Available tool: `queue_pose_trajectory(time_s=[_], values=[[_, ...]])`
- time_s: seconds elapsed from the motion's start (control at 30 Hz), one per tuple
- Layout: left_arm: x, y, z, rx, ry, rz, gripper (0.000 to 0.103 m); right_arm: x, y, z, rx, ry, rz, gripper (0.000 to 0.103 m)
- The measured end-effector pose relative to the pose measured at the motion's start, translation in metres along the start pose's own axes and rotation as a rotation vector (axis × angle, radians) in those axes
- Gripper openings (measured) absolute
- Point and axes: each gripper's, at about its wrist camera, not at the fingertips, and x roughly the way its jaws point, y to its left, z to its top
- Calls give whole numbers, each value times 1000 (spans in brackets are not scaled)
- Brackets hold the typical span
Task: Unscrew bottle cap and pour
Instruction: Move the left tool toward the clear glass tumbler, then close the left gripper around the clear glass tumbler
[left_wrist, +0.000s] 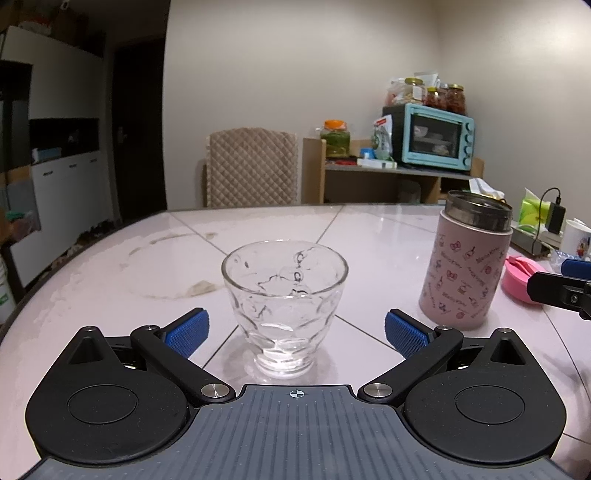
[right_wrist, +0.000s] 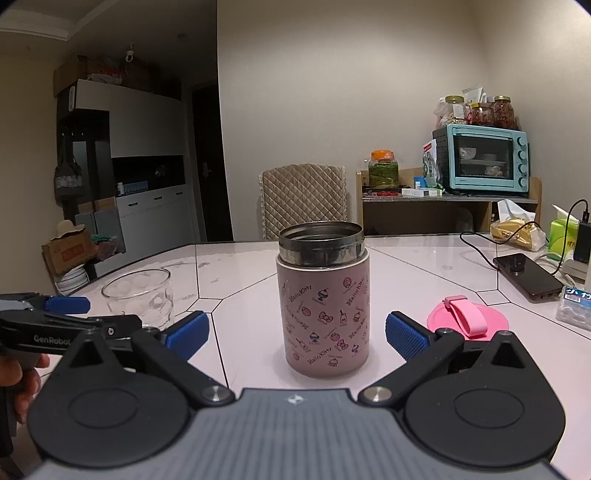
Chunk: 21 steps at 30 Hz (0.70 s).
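Observation:
A clear glass cup (left_wrist: 285, 309) stands on the pale tiled table, between the wide-apart blue pads of my open left gripper (left_wrist: 295, 334), which touches nothing. To its right stands the pink patterned bottle (left_wrist: 466, 263) with its steel mouth uncovered. In the right wrist view the same bottle (right_wrist: 324, 300) stands upright between the spread pads of my open right gripper (right_wrist: 297, 334), not touched. Its pink cap (right_wrist: 468, 322) lies flat on the table to the bottle's right. The glass cup (right_wrist: 141, 297) appears at the left, with the left gripper (right_wrist: 66, 314) beside it.
A black phone (right_wrist: 528, 275) on a cable, a tissue box (right_wrist: 562, 233) and a small packet (right_wrist: 576, 307) lie at the table's right side. A quilted chair back (right_wrist: 303, 199) stands behind the table (right_wrist: 243, 280). A shelf with a teal oven (right_wrist: 484, 159) lines the wall.

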Motion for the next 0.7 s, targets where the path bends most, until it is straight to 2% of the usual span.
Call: queue_pose_trajectory(time_s=[0.7], values=[[25,8,6,17,7,0,103,18,-3,3,0,-7,-4,103]])
